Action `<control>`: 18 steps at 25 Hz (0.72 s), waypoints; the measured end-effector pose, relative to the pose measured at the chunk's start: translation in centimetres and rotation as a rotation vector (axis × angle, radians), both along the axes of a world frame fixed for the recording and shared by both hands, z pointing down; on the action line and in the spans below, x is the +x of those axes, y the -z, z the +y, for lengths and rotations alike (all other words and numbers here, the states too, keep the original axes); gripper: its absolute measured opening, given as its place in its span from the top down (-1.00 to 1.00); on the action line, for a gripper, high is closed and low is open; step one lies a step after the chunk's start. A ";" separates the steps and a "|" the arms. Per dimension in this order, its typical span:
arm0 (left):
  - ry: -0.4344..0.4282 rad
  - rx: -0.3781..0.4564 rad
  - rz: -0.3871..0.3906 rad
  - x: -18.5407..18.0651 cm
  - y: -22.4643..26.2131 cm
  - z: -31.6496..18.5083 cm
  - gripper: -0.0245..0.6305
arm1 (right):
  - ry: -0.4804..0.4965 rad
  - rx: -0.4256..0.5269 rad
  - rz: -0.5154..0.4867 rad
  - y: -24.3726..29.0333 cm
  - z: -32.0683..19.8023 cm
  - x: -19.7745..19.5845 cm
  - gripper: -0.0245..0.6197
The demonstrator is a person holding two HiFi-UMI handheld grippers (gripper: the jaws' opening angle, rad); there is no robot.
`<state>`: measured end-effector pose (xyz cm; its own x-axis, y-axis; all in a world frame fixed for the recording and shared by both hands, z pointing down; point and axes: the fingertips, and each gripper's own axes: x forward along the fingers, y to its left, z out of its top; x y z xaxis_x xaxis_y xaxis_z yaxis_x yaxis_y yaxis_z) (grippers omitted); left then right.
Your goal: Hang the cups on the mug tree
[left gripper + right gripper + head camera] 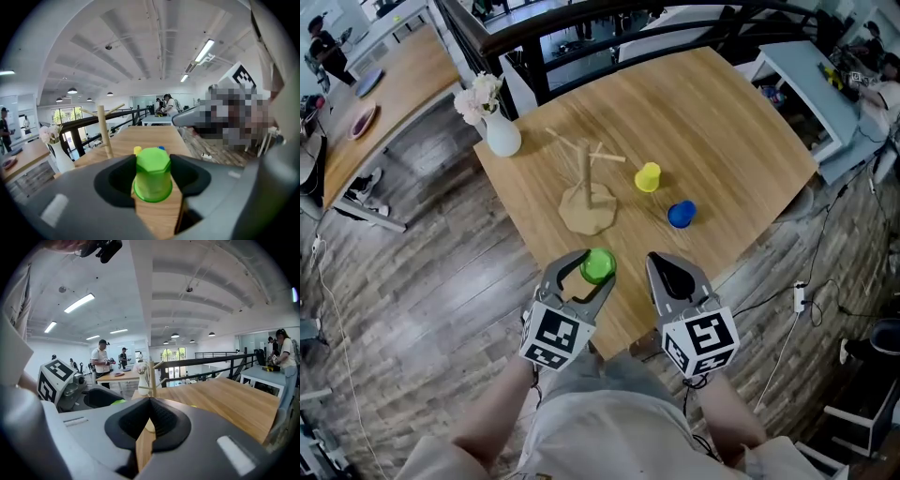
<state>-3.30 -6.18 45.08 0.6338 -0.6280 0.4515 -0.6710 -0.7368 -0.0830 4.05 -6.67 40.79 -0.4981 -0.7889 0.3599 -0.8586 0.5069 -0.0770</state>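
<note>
above the tabletop (741, 122) edge, left tool (587, 270) grips the green cup (153, 174); right tool (673, 274) closed, empty. risk: cup slipping, or tipping the mug tree (589, 187).

A large open lab or office hall: wooden benches (722, 112) on a grey plank floor (422, 281), a black railing (220, 358), strip lights (79, 302) on the white ceiling (197, 287), people (100, 359) at work at other benches, loose cables (800, 298) on the floor

Bare table (741, 141) before mug tree (588, 208); yellow cup (648, 177), blue cup (681, 215) stand right of it; vase (501, 136) left.
</note>
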 end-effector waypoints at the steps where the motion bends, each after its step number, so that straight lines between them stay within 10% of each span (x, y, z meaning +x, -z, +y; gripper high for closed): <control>1: 0.004 0.003 0.002 -0.4 0.6 0.3 0.24 | 0.002 0.004 0.001 0.5 0.3 -0.3 0.92; 18: 0.086 0.062 0.012 -4.4 5.6 2.3 0.24 | 0.040 0.027 -0.003 3.3 2.6 -2.7 0.92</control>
